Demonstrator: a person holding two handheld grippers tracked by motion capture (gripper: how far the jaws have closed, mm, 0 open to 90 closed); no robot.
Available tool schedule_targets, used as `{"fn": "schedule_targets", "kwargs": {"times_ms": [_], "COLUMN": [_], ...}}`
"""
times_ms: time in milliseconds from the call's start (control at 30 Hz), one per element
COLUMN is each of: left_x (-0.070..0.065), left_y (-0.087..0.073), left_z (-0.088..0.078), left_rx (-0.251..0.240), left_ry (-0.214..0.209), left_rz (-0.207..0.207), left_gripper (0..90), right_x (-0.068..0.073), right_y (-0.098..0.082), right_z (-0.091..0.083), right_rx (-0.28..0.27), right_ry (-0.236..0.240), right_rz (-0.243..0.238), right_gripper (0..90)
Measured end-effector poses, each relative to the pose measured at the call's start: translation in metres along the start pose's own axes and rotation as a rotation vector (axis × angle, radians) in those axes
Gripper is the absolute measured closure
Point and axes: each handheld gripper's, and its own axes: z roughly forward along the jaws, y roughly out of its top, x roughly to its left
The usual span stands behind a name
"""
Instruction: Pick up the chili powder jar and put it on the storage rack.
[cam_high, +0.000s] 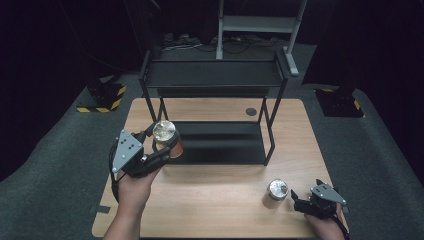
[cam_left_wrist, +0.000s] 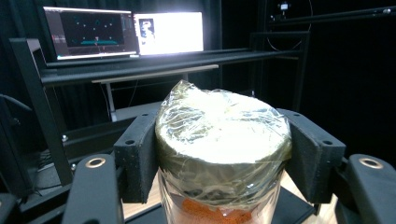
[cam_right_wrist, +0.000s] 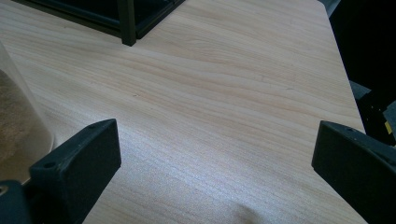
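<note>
My left gripper (cam_high: 161, 144) is shut on a clear jar (cam_high: 166, 136) with a film-wrapped top and orange powder inside, held above the table's left side beside the black shelf rack (cam_high: 215, 90). In the left gripper view the jar (cam_left_wrist: 223, 154) sits upright between the two black pads (cam_left_wrist: 137, 156), which press on its sides just under the film. A second jar (cam_high: 277, 190) with a film top stands on the table at the front right. My right gripper (cam_high: 296, 199) rests just right of it, jaws open. In the right gripper view that jar (cam_right_wrist: 16, 121), holding pale powder, stands at the left edge, outside the wide jaws.
The wooden table (cam_high: 220, 200) carries the two-level black rack, whose lower shelf (cam_high: 220, 142) lies just right of the held jar. A round cable hole (cam_high: 251, 112) is at the back. Monitors (cam_left_wrist: 126, 32) glow behind the rack. Grey carpet surrounds the table.
</note>
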Motion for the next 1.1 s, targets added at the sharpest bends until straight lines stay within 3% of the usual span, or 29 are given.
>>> {"fn": "schedule_targets", "kwargs": {"times_ms": [1100], "left_x": [0.012], "left_y": [0.045], "left_z": [0.032], "left_rx": [-0.082], "left_ry": [0.009], "left_rz": [0.008], "left_gripper": [34.6], "right_x": [-0.001], "right_y": [0.0], "right_z": [0.0], "right_rx": [0.001], "right_ry": [0.002], "right_rz": [0.007], "right_gripper": [0.3]}}
